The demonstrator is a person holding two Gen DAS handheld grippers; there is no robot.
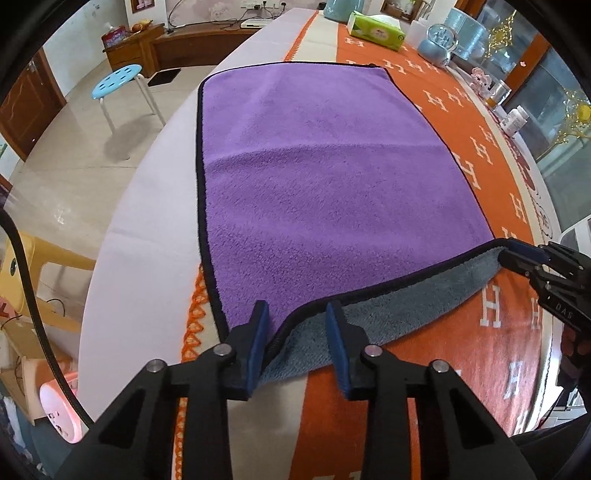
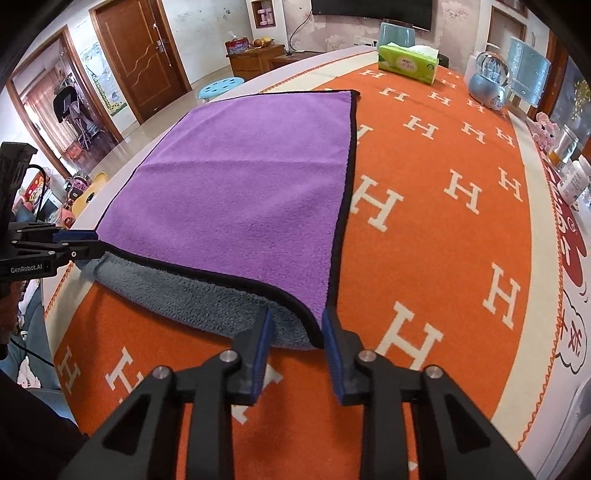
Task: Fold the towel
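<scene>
towel [image 1: 332, 177] | near corners between both grippers' pads | left gripper [image 1: 297, 347], right gripper [image 2: 295, 343] apparently apart

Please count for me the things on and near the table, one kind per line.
Purple microfibre towel, grey underside: 1
Green tissue box: 1
Glass snow globe: 1
Light blue round stool: 1
Black two-finger grippers: 2, left gripper and right gripper
Total: 6

A pale tiled floor [image 1: 74, 155] spreads left of the counter [image 1: 147, 258], where a blue stool [image 1: 117, 79] stands. Beyond the stool, a low wooden cabinet [image 1: 147, 44] lines the white wall [image 2: 207, 26]; a brown door [image 2: 136, 55] stands left.
</scene>
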